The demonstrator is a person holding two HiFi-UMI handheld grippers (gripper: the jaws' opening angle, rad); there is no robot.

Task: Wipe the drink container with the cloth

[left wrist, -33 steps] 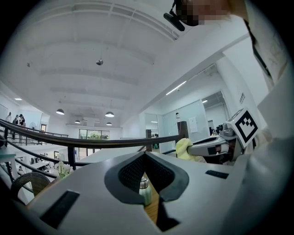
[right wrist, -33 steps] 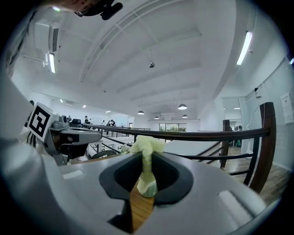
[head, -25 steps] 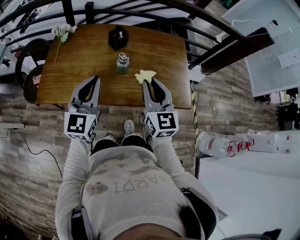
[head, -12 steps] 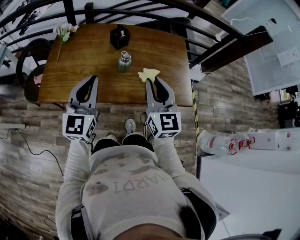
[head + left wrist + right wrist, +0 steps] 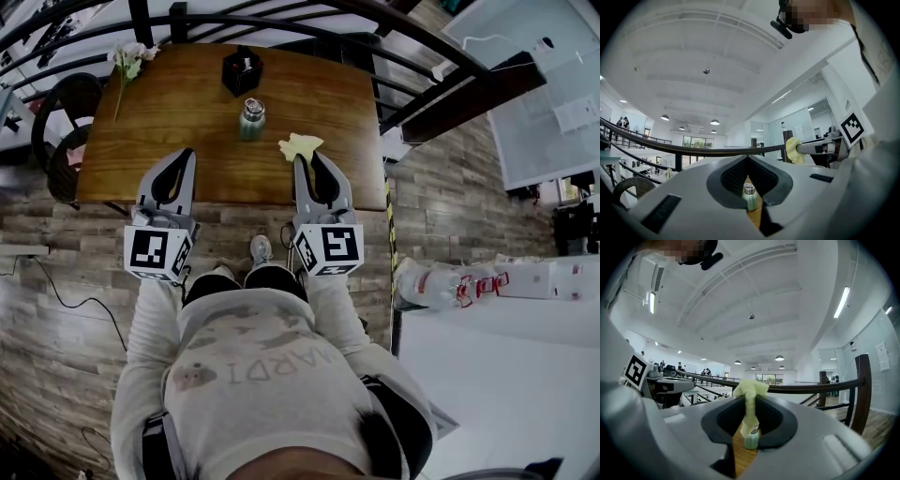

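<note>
Head view is taken from up high, aimed steeply down at the wooden table (image 5: pixel 187 141) on the far side. Gripper views are set low, close behind the jaws, tilted up toward the ceiling (image 5: pixel 717 56). The drink container (image 5: pixel 250 119) is caught by all three

— What is different now from before?
— Only little. The left gripper (image 5: pixel 184 155) has moved slightly to the left, away from the right gripper (image 5: pixel 305 158).
— And the cloth (image 5: pixel 301 146)?
— It has gone a bit to the right with the right gripper.
</note>
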